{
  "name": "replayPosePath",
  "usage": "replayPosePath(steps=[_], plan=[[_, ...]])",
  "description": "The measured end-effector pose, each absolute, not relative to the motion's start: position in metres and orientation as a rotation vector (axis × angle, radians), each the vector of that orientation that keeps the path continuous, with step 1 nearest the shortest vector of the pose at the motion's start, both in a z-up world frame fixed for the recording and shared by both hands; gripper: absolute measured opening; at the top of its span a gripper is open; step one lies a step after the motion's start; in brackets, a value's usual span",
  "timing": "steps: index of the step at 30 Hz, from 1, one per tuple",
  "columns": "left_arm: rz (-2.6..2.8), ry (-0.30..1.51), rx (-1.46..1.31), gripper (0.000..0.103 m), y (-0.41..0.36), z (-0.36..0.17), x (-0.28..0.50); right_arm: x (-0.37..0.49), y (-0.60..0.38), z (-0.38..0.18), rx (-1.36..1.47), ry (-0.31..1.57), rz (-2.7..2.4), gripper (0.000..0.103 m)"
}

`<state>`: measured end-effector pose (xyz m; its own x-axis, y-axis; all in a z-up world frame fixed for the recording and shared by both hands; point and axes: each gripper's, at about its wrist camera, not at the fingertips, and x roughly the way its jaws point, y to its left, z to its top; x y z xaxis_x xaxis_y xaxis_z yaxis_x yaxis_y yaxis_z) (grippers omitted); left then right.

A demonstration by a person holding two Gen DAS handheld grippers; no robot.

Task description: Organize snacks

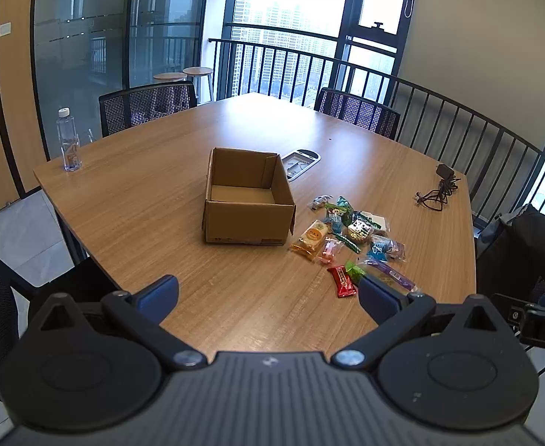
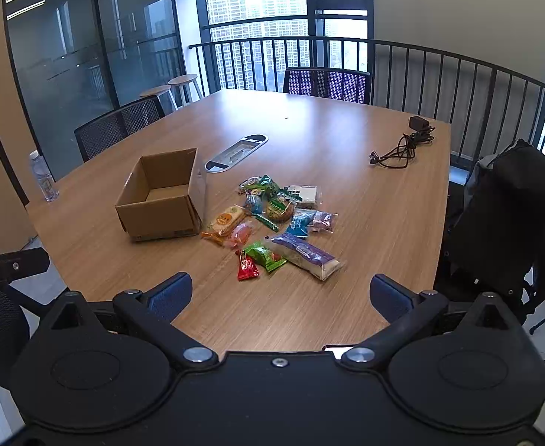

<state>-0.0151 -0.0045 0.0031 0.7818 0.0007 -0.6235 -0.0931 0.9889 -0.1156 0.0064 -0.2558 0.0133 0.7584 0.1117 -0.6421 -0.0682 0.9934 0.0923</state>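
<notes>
Snacks heaped loose on wooden table, ahead of right gripper, ahead-right of left gripper. Both spread wide, holding nothing. Cardboard box just left of heap, straight ahead of left gripper.

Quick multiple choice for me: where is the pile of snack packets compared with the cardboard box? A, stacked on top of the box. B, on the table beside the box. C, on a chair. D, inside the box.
B: the cardboard box stands open with only its bare bottom showing, while the snack packets lie spread on the wooden table beside it.
</notes>
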Motion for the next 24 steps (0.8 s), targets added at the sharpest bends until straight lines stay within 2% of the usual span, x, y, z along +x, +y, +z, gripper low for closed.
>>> replayPosePath(steps=[24], plan=[[0.048,0.737,-0.151,0.103,-0.003,-0.005,0.006,0.032,-0.255,0.012,0.079,0.721,0.133,0.103]])
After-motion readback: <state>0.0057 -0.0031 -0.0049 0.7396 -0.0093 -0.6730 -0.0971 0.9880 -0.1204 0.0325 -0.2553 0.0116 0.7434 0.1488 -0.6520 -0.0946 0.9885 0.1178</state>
